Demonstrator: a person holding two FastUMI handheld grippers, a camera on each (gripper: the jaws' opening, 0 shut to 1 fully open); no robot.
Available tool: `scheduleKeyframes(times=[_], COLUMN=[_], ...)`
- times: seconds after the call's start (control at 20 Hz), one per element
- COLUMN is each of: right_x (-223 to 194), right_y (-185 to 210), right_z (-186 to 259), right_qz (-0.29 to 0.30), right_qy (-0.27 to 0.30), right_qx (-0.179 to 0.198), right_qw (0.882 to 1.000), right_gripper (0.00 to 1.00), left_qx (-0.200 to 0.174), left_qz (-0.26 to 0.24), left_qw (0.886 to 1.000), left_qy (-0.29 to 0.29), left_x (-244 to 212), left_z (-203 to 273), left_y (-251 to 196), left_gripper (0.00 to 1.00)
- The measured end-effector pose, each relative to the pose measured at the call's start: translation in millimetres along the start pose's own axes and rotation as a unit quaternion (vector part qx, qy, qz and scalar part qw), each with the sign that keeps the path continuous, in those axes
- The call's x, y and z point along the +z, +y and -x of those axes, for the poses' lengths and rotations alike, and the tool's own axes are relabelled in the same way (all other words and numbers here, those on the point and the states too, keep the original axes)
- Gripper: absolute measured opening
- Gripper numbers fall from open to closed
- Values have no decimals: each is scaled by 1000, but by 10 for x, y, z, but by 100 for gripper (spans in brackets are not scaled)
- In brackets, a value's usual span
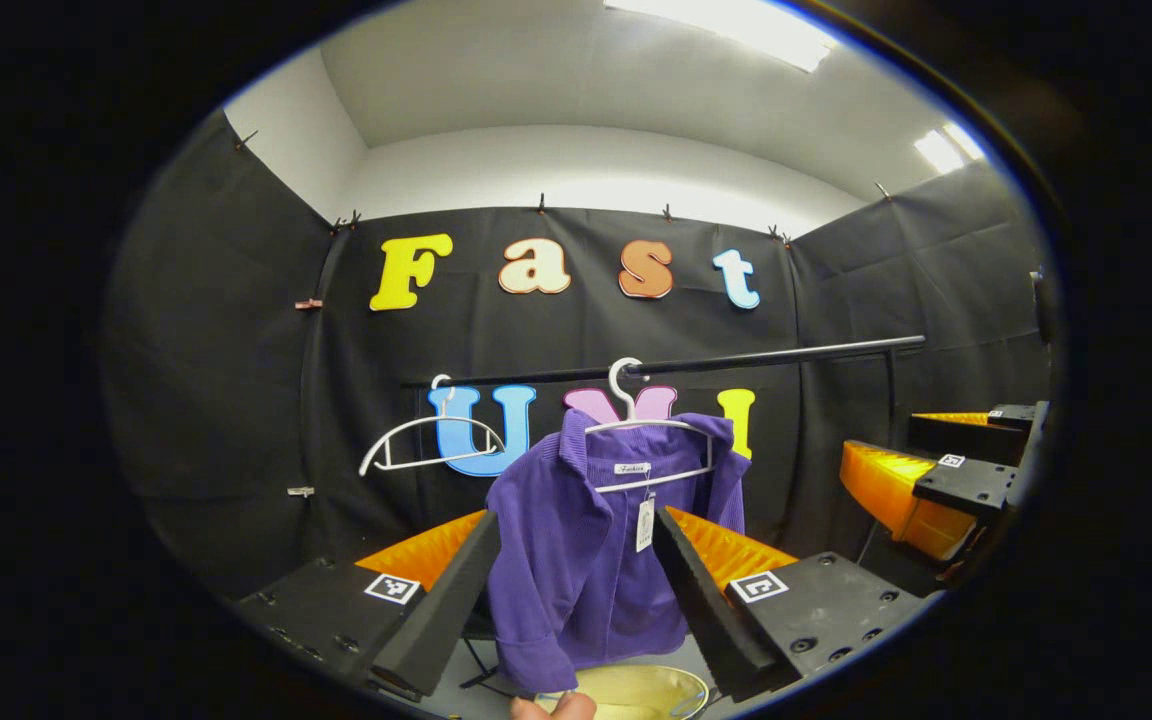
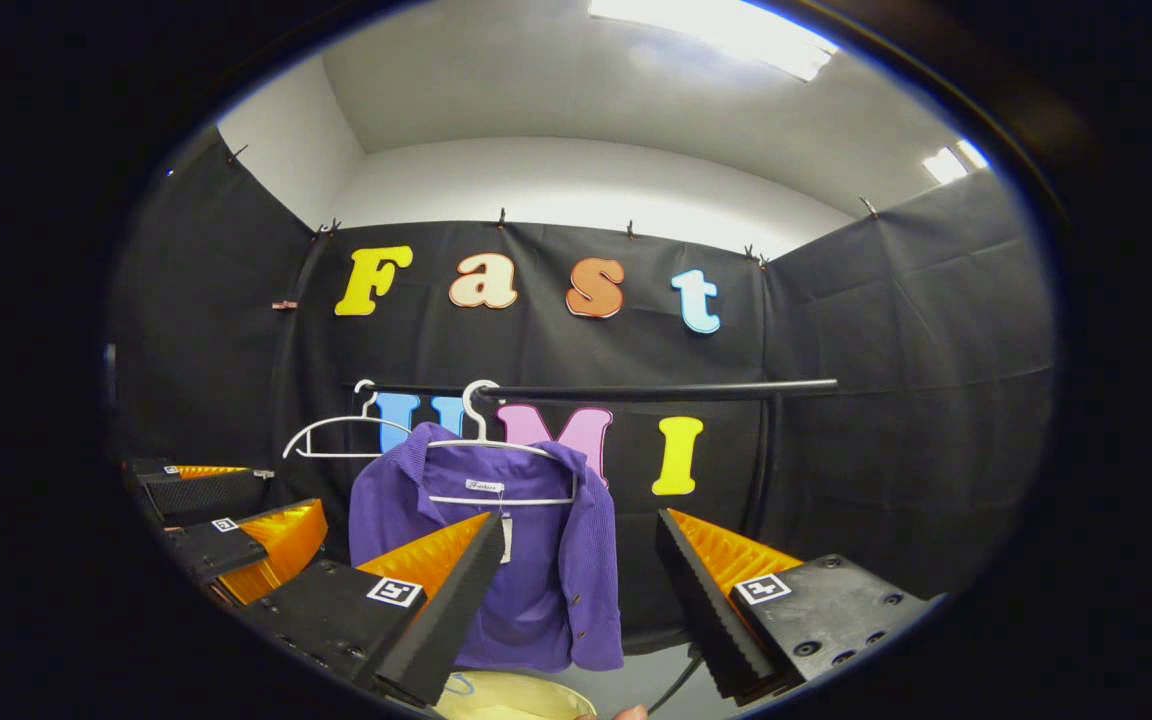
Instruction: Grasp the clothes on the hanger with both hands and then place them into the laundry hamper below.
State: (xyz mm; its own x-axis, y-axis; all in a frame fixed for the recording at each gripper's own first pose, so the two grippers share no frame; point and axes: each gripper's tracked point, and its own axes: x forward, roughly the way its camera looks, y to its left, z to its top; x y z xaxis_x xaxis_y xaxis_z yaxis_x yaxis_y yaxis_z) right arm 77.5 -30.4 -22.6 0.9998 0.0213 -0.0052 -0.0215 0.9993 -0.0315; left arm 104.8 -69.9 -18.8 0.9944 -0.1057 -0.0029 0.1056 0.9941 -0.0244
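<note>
Nothing legible — the purple jacket's [image 1: 576,540] neck label and hanging tag [image 1: 645,524] are too small to read.

In the left gripper view, the left claw's [image 1: 576,590] black foam fingers cover both lower sides of the purple ribbed jacket [image 1: 576,560], and the round pale yellow laundry hamper [image 1: 636,692] is cut off at the bottom edge. In the right gripper view, the near finger hides the jacket's [image 2: 536,580] lower left; its white paper tag [image 2: 506,537] is too small to read.

Black-draped booth [image 1: 216,400], bright ceiling lights [image 1: 736,25]
</note>
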Motion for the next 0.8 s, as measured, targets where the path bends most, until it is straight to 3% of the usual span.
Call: scheduleKeyframes(times=[0.65,0.8], right_x=[-731,-848], right_y=[-153,-160], right_z=[-1045,-1186], right_qz=[-37,-41], right_qy=[58,67], right_qx=[24,28], right_qw=[997,996], right_gripper=[97,98], left_qx=[91,104], left_qz=[-12,-28], left_qw=[995,994], left_qy=[31,30], left_x=[-762,-894], left_z=[-1778,-2022], left_y=[-116,-86], left_gripper=[96,89])
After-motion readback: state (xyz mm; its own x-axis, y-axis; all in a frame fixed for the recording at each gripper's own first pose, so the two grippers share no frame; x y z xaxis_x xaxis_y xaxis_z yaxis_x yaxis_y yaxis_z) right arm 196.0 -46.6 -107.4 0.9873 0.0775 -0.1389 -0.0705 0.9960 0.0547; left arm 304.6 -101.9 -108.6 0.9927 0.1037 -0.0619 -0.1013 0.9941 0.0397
